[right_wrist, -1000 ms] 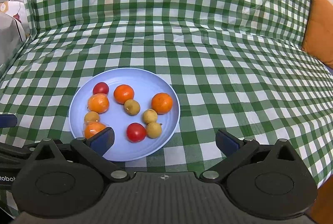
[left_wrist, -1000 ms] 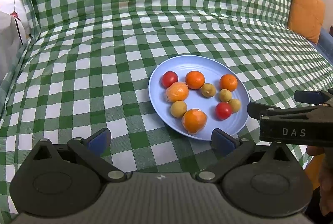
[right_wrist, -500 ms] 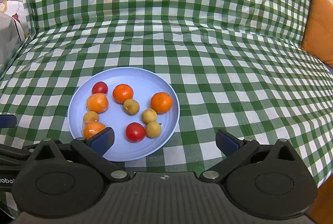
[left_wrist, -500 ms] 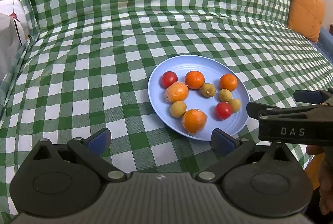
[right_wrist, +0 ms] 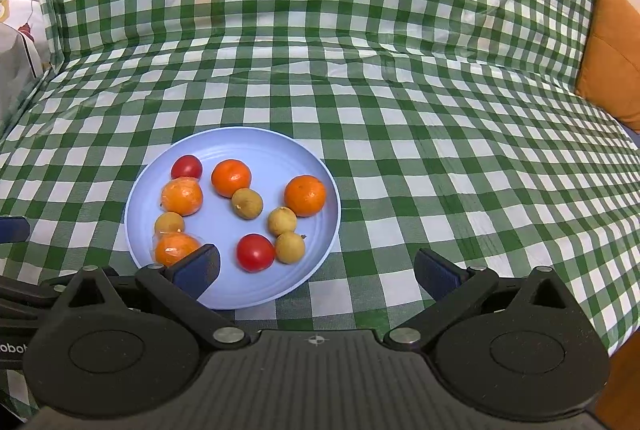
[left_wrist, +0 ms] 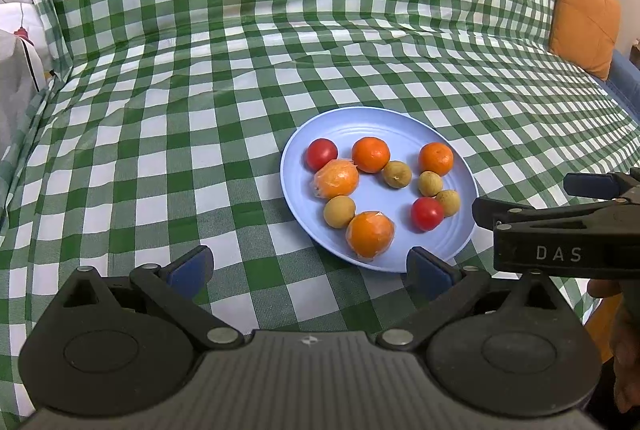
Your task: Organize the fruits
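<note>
Left claw (left_wrist: 308, 266) spread wide, nothing between the pads, held low over the green-checked cloth (left_wrist: 200, 118) just short of the plate's near rim. Right claw (right_wrist: 316, 270) likewise spread and empty, its left finger overlapping the near edge of the blue plate (right_wrist: 260, 146) in view; seen from the left wrist it sits just beside the plate on the right. Both claws point at the plate, likely because every fruit in view lies on it. On the plate: four oranges, two of them, (left_wrist: 335, 179) and (left_wrist: 370, 235), in clear wrap; two red tomatoes, (left_wrist: 321, 153) far left and (left_wrist: 427, 213) near right; four small tan fruits (left_wrist: 396, 174), possibly longans. Kinds lie mixed, not grouped. The surface looks like a covered sofa or bed with a raised back, an orange cushion (left_wrist: 584, 14) at far right. Judgement: fruits all gathered on the plate fits a finished gathering, or a sort by kind yet to come; cannot tell which.
</note>
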The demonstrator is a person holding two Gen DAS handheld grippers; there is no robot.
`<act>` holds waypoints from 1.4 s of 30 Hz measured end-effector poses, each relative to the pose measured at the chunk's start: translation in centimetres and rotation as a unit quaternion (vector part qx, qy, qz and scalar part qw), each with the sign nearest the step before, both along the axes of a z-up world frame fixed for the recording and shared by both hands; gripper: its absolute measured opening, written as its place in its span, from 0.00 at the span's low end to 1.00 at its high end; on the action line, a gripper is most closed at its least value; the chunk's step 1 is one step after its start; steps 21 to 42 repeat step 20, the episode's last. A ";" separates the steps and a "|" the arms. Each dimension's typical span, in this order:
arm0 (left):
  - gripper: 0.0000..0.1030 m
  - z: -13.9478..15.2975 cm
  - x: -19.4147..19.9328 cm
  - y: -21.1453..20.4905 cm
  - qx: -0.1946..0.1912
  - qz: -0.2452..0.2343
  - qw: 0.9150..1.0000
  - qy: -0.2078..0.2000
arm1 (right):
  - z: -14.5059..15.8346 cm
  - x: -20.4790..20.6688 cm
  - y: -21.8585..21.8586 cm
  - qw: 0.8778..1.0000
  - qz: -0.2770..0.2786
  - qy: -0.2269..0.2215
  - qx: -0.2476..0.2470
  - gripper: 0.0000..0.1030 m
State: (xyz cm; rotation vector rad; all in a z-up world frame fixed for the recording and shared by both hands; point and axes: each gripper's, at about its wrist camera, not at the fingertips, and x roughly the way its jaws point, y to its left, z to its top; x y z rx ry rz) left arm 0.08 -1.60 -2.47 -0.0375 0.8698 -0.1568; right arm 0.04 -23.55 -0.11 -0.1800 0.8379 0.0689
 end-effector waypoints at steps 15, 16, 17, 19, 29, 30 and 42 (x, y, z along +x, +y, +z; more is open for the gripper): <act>1.00 0.1 0.3 -0.2 -0.008 0.001 1.000 0.000 | -0.2 0.3 0.0 1.000 -0.009 0.008 0.010 0.99; 1.00 0.1 0.4 -0.2 -0.008 0.000 1.000 -0.001 | -0.2 0.4 0.0 1.000 -0.010 0.009 0.012 0.99; 1.00 0.1 0.4 -0.3 -0.009 -0.001 1.000 -0.003 | -0.3 0.5 -0.1 1.000 -0.010 0.010 0.013 0.99; 1.00 0.3 0.4 -0.5 -0.009 -0.002 1.000 -0.008 | -0.1 0.7 -0.4 1.000 -0.012 0.010 0.021 0.99; 1.00 0.3 0.4 -0.5 -0.009 -0.002 1.000 -0.010 | 0.1 0.8 -0.7 0.999 -0.018 0.003 0.029 0.99; 1.00 0.3 0.4 -0.5 -0.009 -0.002 1.000 -0.010 | 0.1 0.8 -0.7 0.999 -0.018 0.003 0.029 0.99; 1.00 0.3 0.4 -0.5 -0.009 -0.002 1.000 -0.010 | 0.1 0.8 -0.7 0.999 -0.018 0.003 0.029 0.99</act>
